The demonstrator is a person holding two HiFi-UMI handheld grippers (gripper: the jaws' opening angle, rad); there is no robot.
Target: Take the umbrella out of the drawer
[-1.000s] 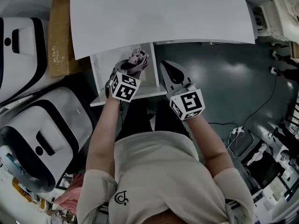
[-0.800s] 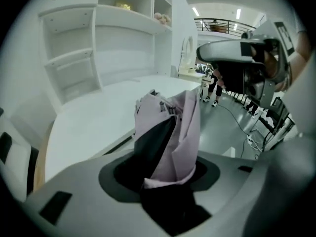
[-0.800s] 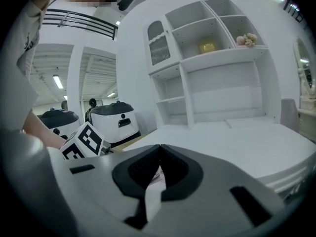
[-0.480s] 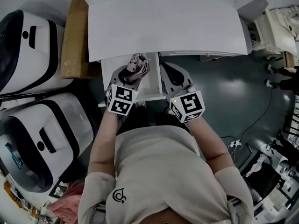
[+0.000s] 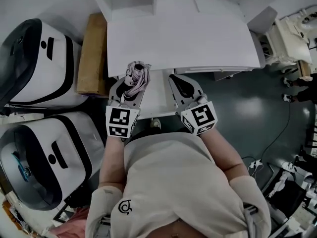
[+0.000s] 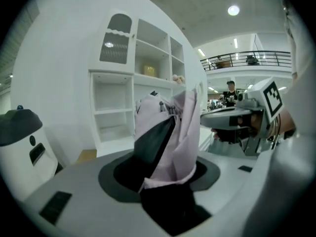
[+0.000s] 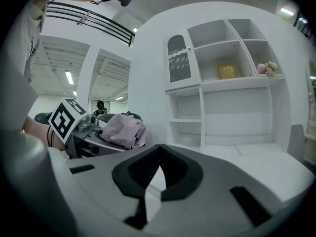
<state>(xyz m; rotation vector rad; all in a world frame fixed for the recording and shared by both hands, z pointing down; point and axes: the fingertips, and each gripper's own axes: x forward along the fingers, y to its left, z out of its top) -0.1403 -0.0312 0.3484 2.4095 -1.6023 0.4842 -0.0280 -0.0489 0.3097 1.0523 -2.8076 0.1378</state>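
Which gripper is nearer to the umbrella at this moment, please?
Left. The left gripper is clamped on the folded umbrella; the right gripper sits beside it, shut and empty, clear of the fabric.

Left tongs [image 5: 131, 83] clamp the umbrella [image 6: 170, 132]; right tongs [image 5: 176, 79] closed, empty, level alongside.

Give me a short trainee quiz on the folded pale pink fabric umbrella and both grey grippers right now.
1. True or false: the left gripper is shut on the folded pale pink fabric umbrella.
2. Which gripper holds nothing? A: left gripper. B: right gripper.
3. In the left gripper view, what white furniture stands behind the umbrella?
Key: 1 true; 2 B; 3 the white open shelf unit.
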